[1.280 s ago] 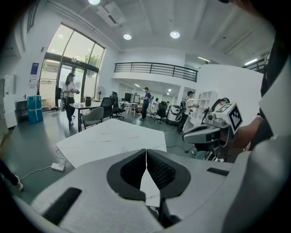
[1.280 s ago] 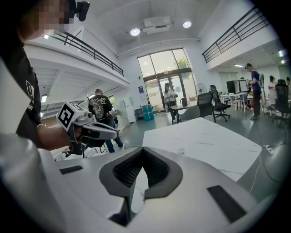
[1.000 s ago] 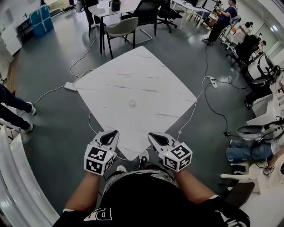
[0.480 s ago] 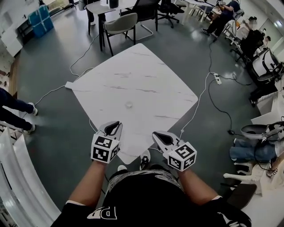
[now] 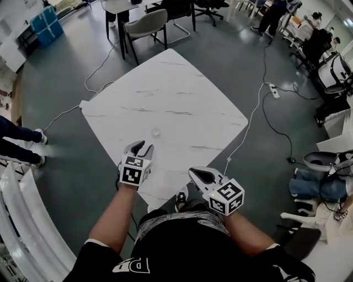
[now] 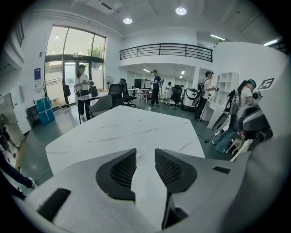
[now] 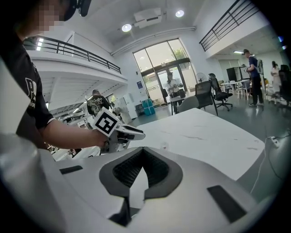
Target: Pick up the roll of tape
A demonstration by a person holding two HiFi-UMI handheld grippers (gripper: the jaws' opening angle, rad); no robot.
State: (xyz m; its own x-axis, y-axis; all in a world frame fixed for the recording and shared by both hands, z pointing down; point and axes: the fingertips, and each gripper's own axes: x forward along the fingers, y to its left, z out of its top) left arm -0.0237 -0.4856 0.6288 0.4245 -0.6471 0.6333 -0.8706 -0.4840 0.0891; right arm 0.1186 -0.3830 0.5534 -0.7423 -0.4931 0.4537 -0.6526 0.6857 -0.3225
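Overhead, tape roll (image 5: 156,132) near left gripper (image 5: 141,145)

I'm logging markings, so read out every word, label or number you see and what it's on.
"P" plus an unclear letter: white print on the black shirt.
Too small: blue poster by the glass door.
Cubes on left gripper and right gripper: square markers, no words.

A white marble-look table (image 5: 182,93) fills the middle of the head view, set cornerwise on a grey floor (image 5: 60,77). A grey chair (image 5: 148,25) stands at the top edge and blue bins (image 5: 43,23) sit in the upper left. White cables (image 5: 251,118) cross the floor at right. In the left gripper view, tall windows (image 6: 72,54) glow at left, a railed balcony (image 6: 166,50) spans the top centre, and round ceiling lights (image 6: 181,11) shine above.
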